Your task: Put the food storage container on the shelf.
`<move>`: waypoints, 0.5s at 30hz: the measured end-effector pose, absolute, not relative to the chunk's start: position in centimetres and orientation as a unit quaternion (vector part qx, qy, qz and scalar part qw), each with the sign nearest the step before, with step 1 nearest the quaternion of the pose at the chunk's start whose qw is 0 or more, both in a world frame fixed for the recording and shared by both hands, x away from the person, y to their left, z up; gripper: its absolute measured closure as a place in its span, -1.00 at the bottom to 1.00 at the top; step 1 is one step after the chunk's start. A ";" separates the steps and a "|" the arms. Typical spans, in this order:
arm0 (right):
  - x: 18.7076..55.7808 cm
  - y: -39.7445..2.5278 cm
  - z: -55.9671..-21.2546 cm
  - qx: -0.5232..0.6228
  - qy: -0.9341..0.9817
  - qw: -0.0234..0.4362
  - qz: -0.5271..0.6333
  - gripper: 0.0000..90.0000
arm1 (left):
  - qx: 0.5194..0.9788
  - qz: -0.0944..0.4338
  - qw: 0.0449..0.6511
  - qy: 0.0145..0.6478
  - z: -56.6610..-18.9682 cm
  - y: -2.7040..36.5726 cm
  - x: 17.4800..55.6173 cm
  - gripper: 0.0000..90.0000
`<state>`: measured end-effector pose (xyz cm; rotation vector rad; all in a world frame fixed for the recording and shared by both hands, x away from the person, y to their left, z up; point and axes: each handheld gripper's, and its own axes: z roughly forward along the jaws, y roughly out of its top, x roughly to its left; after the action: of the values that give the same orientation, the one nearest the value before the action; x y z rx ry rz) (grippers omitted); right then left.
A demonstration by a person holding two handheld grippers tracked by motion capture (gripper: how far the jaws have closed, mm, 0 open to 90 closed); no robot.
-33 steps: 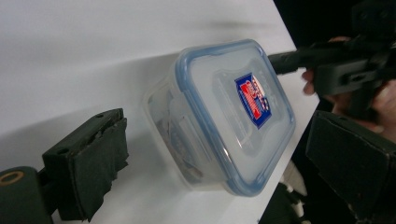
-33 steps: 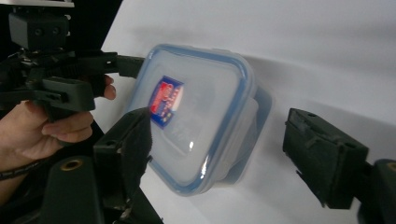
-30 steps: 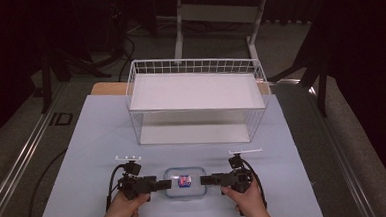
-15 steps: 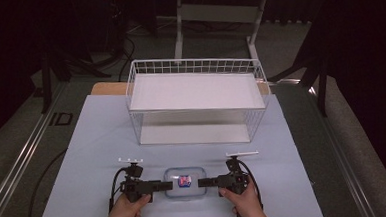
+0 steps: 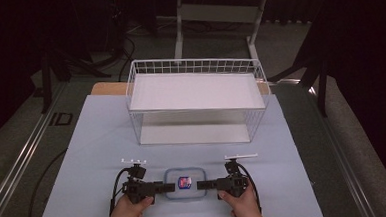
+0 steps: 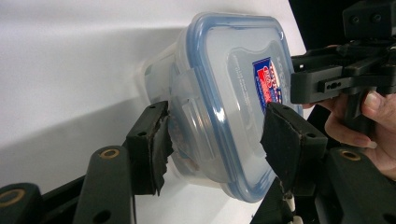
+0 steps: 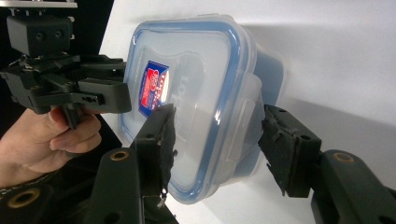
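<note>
A clear plastic container [image 5: 185,183] with a blue-rimmed lid and a red-and-blue label lies on the white table near the front edge. My left gripper [image 5: 168,186] meets its left end and my right gripper [image 5: 201,184] its right end. In the left gripper view the open gripper [image 6: 215,112] straddles the container [image 6: 224,93] at its side latch: one pad touches the latch, the other stands over the lid. In the right gripper view the open gripper [image 7: 218,114] straddles the opposite latch of the container [image 7: 196,79], with a small gap at the outer pad.
A white wire basket [image 5: 195,98] with a flat white top stands at the middle back of the table [image 5: 97,143]. The floor, a desk frame and dark stands lie beyond it. A hand holds each gripper at the front edge.
</note>
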<state>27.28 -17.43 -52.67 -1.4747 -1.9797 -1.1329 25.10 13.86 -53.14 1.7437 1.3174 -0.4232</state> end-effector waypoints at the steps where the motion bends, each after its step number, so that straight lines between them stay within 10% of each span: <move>1: 27.2 -17.4 -52.7 -0.527 -0.715 0.209 -0.409 0.03 | 0.703 -0.166 0.442 0.531 -53.0 13.8 25.0 0.00; 15: 25.6 -17.0 -51.7 -0.510 -0.733 0.161 -0.421 0.07 | 0.724 -0.118 0.430 0.527 -51.8 13.2 23.3 0.08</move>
<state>25.63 -17.04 -51.75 -1.4575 -2.0927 -1.2011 23.31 13.21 -51.77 1.8067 1.3149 -0.2934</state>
